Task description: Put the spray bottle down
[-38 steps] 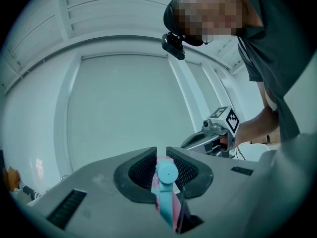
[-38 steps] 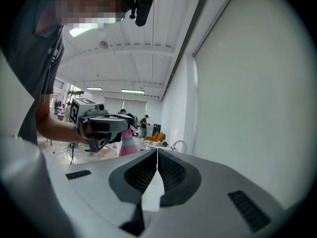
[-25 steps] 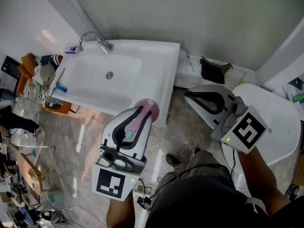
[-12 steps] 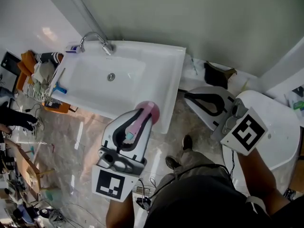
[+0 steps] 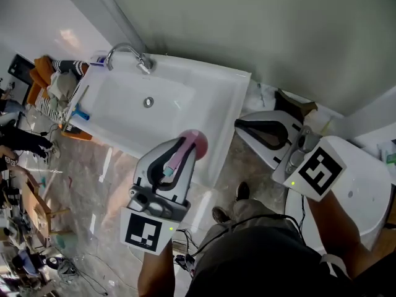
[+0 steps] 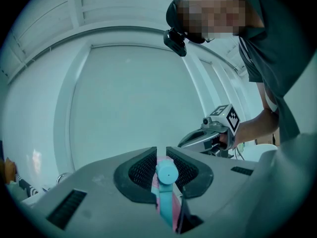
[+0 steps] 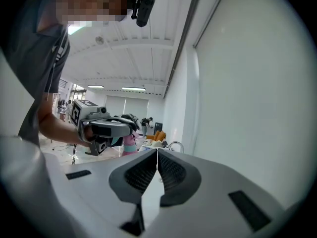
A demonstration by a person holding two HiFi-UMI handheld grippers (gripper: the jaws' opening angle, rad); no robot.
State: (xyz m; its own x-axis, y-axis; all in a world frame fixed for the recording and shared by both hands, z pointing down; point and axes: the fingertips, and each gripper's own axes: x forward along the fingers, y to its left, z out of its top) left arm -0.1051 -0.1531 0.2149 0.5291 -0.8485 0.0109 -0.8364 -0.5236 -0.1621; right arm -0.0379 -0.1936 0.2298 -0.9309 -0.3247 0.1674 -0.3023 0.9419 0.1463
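A pink spray bottle (image 5: 197,142) with a blue trigger (image 6: 166,173) is clamped between the black pads of my left gripper (image 5: 180,150). It hangs in the air over the front right edge of the white sink (image 5: 185,119). In the left gripper view the blue nozzle pokes up between the jaws (image 6: 161,170). My right gripper (image 5: 241,126) floats to the right of the sink, jaws pressed together with nothing between them (image 7: 157,155). From the right gripper view, the left gripper (image 7: 106,127) and the pink bottle (image 7: 130,144) show at the left.
A chrome faucet (image 5: 127,53) stands at the sink's back left. A white toilet (image 5: 362,184) sits at the right. Clutter and an orange item (image 5: 59,88) lie left of the sink, with cables on the marble floor (image 5: 102,228). A grey wall (image 5: 247,23) runs behind.
Both grippers have travelled level with the person, and the sink has slid right and down in the head view. The left gripper keeps its hold on the bottle; the right stays shut.
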